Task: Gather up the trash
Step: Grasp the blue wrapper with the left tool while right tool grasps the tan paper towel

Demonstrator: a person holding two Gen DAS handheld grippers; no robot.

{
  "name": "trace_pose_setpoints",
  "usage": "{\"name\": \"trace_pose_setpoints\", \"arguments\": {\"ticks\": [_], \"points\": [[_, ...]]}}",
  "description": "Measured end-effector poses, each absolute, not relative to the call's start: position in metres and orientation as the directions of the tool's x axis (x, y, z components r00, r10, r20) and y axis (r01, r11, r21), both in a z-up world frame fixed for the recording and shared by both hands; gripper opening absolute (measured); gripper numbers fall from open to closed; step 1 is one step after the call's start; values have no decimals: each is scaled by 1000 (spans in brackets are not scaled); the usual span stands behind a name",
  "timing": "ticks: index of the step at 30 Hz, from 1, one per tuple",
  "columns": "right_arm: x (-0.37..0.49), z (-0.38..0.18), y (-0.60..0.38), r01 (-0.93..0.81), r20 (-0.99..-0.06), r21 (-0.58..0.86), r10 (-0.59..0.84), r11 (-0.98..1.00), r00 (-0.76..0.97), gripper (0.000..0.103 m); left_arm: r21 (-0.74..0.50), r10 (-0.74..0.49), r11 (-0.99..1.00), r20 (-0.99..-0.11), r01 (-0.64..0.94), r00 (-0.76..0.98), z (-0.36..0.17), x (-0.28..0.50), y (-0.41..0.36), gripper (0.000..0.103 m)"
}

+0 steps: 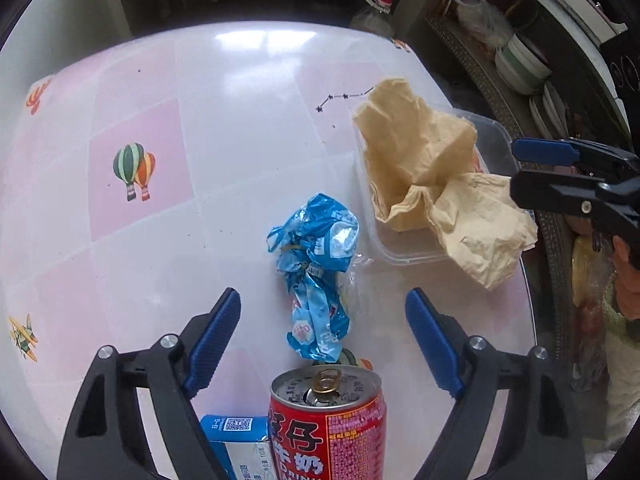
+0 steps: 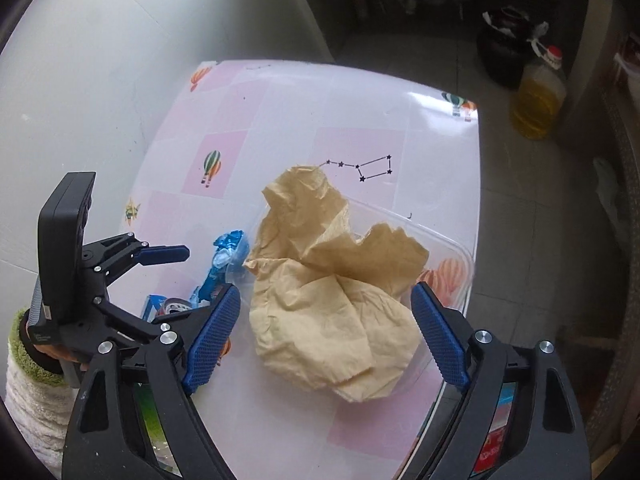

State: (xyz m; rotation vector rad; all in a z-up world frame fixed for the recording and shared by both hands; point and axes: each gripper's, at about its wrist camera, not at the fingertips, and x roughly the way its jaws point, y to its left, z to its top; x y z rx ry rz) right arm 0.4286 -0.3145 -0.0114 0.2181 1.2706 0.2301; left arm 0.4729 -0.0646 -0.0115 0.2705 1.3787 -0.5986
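Observation:
A crumpled blue wrapper (image 1: 316, 264) lies on the pink-checked table (image 1: 160, 140). My left gripper (image 1: 326, 300) hangs open over it, pads clear on both sides. Just below stand an opened red drink can (image 1: 328, 420) and a blue-and-white carton (image 1: 240, 440). Crumpled tan paper (image 2: 332, 280) fills a clear plastic container (image 2: 460, 256) near the table's right edge. My right gripper (image 2: 326, 292) is open above the paper, its fingers not touching it. The left gripper (image 2: 176, 288) shows at the left of the right wrist view, beside the wrapper (image 2: 226, 252). The right gripper (image 1: 515, 170) shows at the right of the left wrist view.
The table ends close to the right of the container. On the tiled floor beyond stand a yellow oil bottle (image 2: 538, 100) and a dark jug (image 2: 504, 56). A shelf with stacked bowls (image 1: 520, 64) is at the right. A white wall runs along the table's left side.

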Motion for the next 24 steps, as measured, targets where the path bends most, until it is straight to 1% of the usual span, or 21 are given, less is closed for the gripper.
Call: {"name": "trace_pose_setpoints", "arguments": {"ticks": [3, 7, 9, 11, 14, 15, 18, 20, 22, 23, 24], "points": [[438, -29, -311, -42, -937, 259, 261, 965, 233, 79, -160, -221, 831, -974, 533, 53, -17, 478, -66, 70], [443, -43, -304, -54, -949, 239, 245, 970, 196, 78, -138, -188, 849, -981, 511, 48, -20, 488, -66, 62], [444, -50, -302, -54, -955, 223, 229, 973, 186, 78, -148, -188, 860, -982, 489, 34, -23, 493, -65, 56], [445, -53, -300, -62, -960, 201, 209, 978, 187, 78, -148, -183, 866, -983, 478, 27, -24, 496, -67, 53], [444, -55, -295, -72, -961, 174, 186, 982, 207, 75, -153, -188, 866, -982, 476, 26, -23, 498, -70, 48], [443, -57, -292, -75, -962, 162, 175, 984, 209, 73, -153, -190, 867, -981, 475, 30, -22, 498, -69, 45], [437, -62, -280, -103, -969, 82, 103, 991, 226, 72, -141, -184, 873, -982, 466, 46, -23, 497, -68, 39], [433, -62, -277, -109, -968, 46, 71, 993, 240, 68, -133, -180, 878, -982, 459, 60, -22, 496, -66, 34], [430, -61, -276, -101, -967, 25, 49, 995, 249, 56, -136, -184, 882, -981, 451, 65, -22, 495, -64, 29], [429, -60, -278, -94, -967, 29, 51, 995, 251, 52, -144, -190, 885, -980, 443, 62, -22, 494, -63, 26], [428, -59, -279, -86, -967, 32, 52, 996, 251, 43, -152, -197, 887, -979, 436, 60, -21, 494, -61, 25]]}}
